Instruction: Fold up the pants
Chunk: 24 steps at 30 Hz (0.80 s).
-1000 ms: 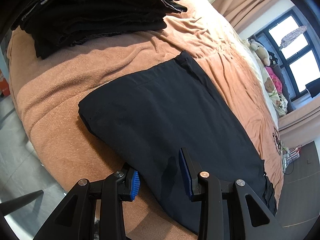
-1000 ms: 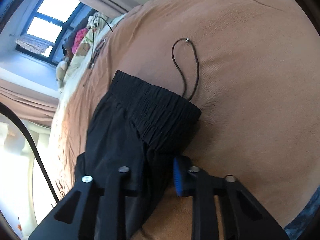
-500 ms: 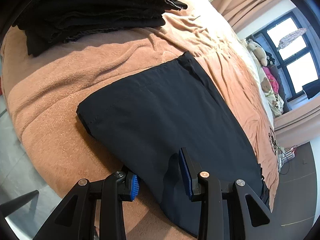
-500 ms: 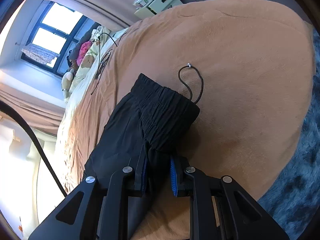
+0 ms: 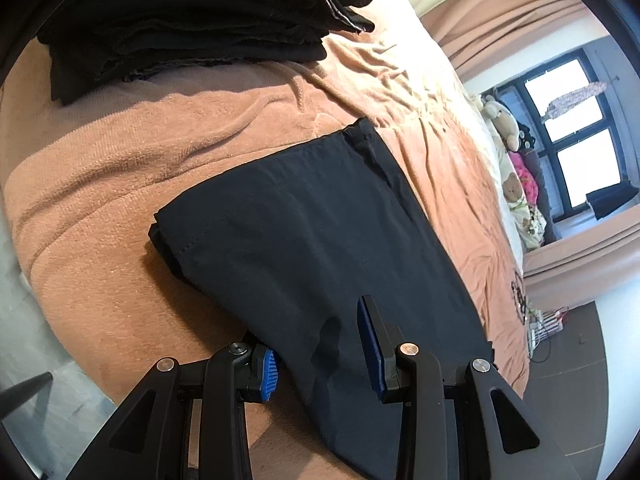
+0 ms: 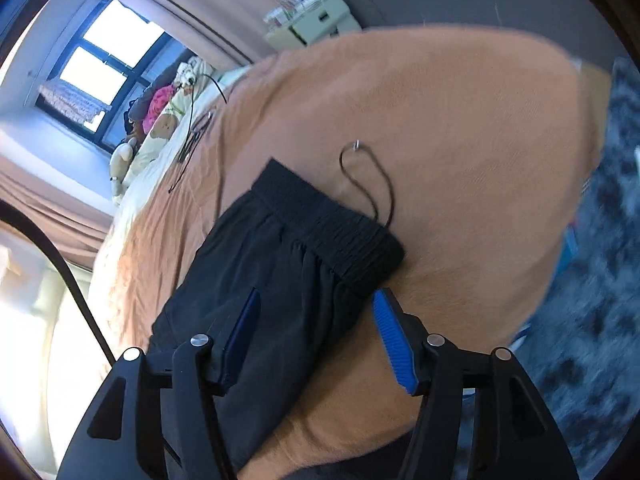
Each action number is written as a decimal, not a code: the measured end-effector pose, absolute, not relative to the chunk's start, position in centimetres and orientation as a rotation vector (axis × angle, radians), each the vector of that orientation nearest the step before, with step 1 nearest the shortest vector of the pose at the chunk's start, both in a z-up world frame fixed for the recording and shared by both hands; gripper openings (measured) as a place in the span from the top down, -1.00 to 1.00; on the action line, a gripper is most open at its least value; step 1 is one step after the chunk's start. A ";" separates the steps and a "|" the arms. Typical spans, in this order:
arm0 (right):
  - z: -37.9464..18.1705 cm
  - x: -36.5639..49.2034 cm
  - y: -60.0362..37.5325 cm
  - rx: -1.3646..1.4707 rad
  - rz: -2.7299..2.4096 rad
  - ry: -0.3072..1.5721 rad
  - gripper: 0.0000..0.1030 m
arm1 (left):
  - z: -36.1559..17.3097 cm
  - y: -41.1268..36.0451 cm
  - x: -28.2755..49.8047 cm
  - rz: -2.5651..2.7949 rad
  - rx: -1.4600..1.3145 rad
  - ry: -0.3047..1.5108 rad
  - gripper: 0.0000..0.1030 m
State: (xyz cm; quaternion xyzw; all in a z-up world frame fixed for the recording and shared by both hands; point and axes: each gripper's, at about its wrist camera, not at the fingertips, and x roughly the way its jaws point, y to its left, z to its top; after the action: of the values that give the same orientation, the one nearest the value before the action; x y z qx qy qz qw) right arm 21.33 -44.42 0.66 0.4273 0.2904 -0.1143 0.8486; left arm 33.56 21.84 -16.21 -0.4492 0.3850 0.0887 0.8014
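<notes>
The right gripper (image 6: 316,340) has just been opening, and its two blue pads now stand wide apart. The edge of the black pants (image 6: 280,280) lies between them, but the pads do not press on it. Just past the pads is the stretchy waistband (image 6: 340,232). One thin black drawstring (image 6: 372,184) loops out from it onto the orange blanket (image 6: 460,140). To the right of the waistband the blanket is bare all the way to its rounded edge. Past that edge is a dark blue rug (image 6: 592,320).

The left gripper (image 5: 320,356) has its two pads part way open. The near edge of the pants (image 5: 320,240) runs between them. Whether the pads squeeze the cloth cannot be told. There is one pair of pants, lying flat, with the leg hems at the far end. Bare blanket (image 5: 120,160) lies to the left of the pants and beyond them. Farther off sits one stack of folded dark clothes (image 5: 192,20), well apart from the pants. Two soft toy bears (image 5: 504,120) sit by the window (image 5: 576,140).
</notes>
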 end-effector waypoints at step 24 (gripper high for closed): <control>6.1 22.8 -25.6 0.494 0.039 0.646 -0.12 | -19.3 23.3 31.2 0.142 -1.134 0.639 0.45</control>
State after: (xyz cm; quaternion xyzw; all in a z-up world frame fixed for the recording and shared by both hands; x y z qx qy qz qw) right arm 22.79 -25.58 6.07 0.2401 0.3144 0.0188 0.9183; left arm 31.18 23.27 -19.31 -0.5273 0.2973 0.0660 0.7932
